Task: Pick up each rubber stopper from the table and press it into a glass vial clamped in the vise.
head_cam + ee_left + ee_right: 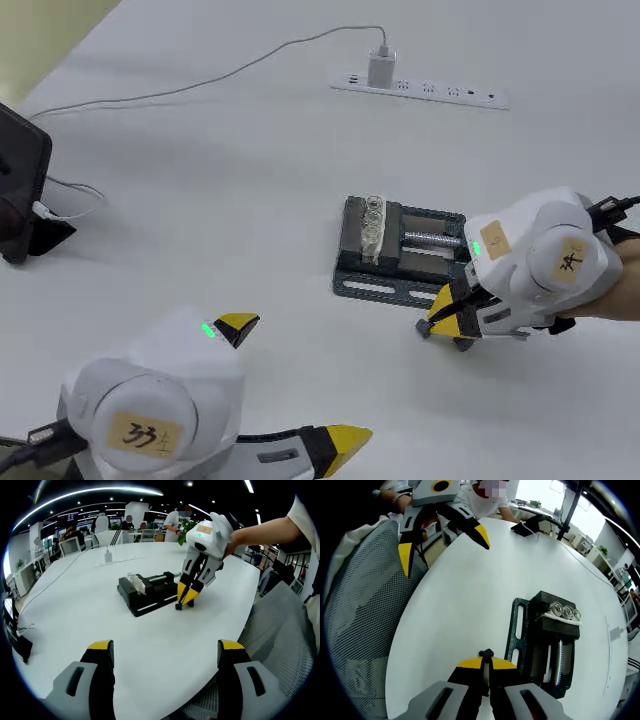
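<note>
**Stopper pickup at the foot of the vise**

Your right tongs (447, 322) were down at the table (250, 200), at about 4 o'clock from the vise (400, 265). They were clenched tip to tip on what looked like a small dark rubber stopper (486, 653), low at the table surface just beside the vise base. The glass vials (373, 222) stood in a row, clamped at the vise's 9 o'clock end; I couldn't tell whether any was already plugged. Your left tongs (292, 380) hung spread and empty at 7 o'clock in the head view, well apart from the work. I'd judge you were at the grasp step. Next you needed to lift the stopper clear, carry it toward 10 o'clock over a vial mouth, square it up and press straight down.
</note>
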